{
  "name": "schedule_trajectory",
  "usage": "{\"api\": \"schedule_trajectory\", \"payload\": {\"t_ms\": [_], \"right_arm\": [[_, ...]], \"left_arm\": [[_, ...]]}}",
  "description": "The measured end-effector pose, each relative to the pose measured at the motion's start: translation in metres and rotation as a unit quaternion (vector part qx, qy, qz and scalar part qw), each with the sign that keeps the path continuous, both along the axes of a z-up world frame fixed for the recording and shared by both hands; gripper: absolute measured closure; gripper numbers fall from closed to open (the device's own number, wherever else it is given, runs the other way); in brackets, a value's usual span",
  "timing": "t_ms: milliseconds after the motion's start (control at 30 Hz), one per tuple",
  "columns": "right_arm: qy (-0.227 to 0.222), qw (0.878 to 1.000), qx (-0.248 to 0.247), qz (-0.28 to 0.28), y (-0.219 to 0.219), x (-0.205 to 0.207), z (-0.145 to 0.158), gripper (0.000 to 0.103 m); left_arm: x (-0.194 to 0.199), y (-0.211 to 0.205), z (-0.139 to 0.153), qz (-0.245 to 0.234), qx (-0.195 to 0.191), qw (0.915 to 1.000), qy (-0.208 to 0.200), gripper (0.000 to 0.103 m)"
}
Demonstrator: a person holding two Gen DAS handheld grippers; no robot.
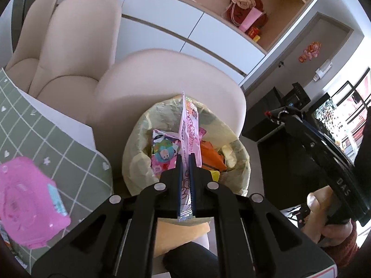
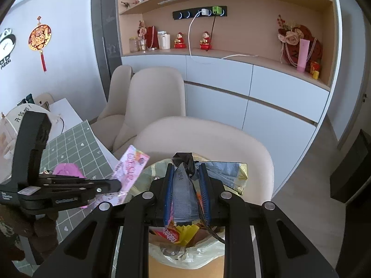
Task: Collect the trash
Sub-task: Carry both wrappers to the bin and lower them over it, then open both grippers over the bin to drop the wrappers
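Note:
My left gripper (image 1: 185, 159) is shut on a long pink snack wrapper (image 1: 189, 125) and holds it upright over the trash bin (image 1: 136, 162), which has a pale yellow liner and several colourful wrappers inside. The same wrapper (image 2: 131, 166) and left gripper (image 2: 117, 185) show at the left of the right wrist view. My right gripper (image 2: 186, 173) is shut on a crumpled silver foil bag (image 2: 183, 192) with a gold edge, held above the bin's liner (image 2: 204, 254).
A table with a green checked cloth (image 1: 58, 153) lies left of the bin, with a pink piece of trash (image 1: 27, 208) on it. Cream chairs (image 1: 162, 88) stand behind the bin. White cabinets and shelves (image 2: 231, 81) line the wall.

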State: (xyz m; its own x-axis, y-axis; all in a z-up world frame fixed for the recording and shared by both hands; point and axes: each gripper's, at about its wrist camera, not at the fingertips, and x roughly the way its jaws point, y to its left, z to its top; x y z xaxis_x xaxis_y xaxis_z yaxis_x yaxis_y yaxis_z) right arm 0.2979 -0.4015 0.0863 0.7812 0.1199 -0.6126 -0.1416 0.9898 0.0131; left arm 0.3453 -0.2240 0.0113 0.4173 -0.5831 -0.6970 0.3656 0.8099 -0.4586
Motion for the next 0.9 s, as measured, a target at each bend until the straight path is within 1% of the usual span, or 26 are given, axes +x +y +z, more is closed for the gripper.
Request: {"api": "schedule_trajectory", "payload": {"t_ms": [333,433,467,567,700,833,900], "right_arm": [[0.020,1.000,0.005,-0.020,-0.022,0.017,-0.013,0.082],[0.025,0.999,0.007,-0.025,-0.030,0.022,-0.016,0.082],[0.025,0.999,0.007,-0.026,-0.032,0.022,-0.017,0.082],[0.031,0.999,0.009,-0.032,-0.040,0.028,-0.022,0.082],[0.042,0.998,0.015,-0.041,-0.051,0.037,-0.032,0.082],[0.049,0.997,0.021,-0.049,-0.059,0.044,-0.036,0.082],[0.053,0.997,0.025,-0.052,-0.062,0.048,-0.040,0.082]], "left_arm": [[0.024,-0.038,-0.026,-0.014,0.039,0.9991,0.011,0.098],[0.035,-0.054,-0.037,-0.019,0.083,0.9962,0.016,0.098],[0.039,-0.061,-0.043,-0.021,0.101,0.9944,0.025,0.098],[0.046,-0.076,-0.057,-0.029,0.128,0.9905,0.043,0.098],[0.050,-0.088,-0.067,-0.034,0.138,0.9885,0.051,0.098],[0.054,-0.099,-0.069,-0.047,0.145,0.9873,0.044,0.098],[0.059,-0.103,-0.072,-0.047,0.147,0.9870,0.046,0.096]]}}
